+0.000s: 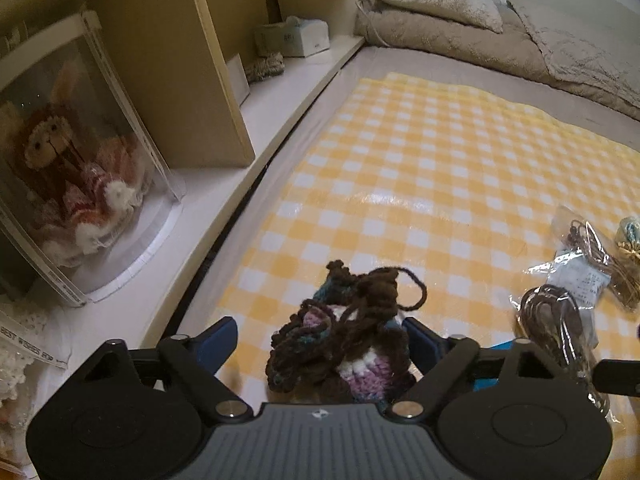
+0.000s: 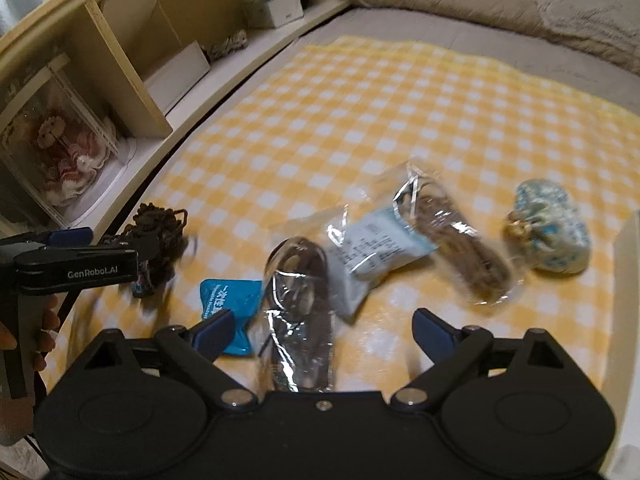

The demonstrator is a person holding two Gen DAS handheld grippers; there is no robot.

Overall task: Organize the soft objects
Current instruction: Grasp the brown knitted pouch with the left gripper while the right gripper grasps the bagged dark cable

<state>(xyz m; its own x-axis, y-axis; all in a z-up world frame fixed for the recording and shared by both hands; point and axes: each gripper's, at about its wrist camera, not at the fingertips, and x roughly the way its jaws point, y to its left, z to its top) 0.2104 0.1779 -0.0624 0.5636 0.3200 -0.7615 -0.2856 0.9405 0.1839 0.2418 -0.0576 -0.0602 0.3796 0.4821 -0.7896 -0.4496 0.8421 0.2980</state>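
Note:
A crocheted brown, purple and teal yarn piece sits between the wide-spread blue fingers of my left gripper, over the yellow checked cloth. It also shows in the right wrist view, at the left gripper's tip. My right gripper is open and empty above a clear-wrapped dark item. Beside it lie a blue packet, a second clear bag with a paper label and a blue-white wrapped pouch.
A shelf runs along the left with a clear box holding a knitted doll, a tissue box and wooden dividers. Beige pillows and a quilt lie at the far end of the bed.

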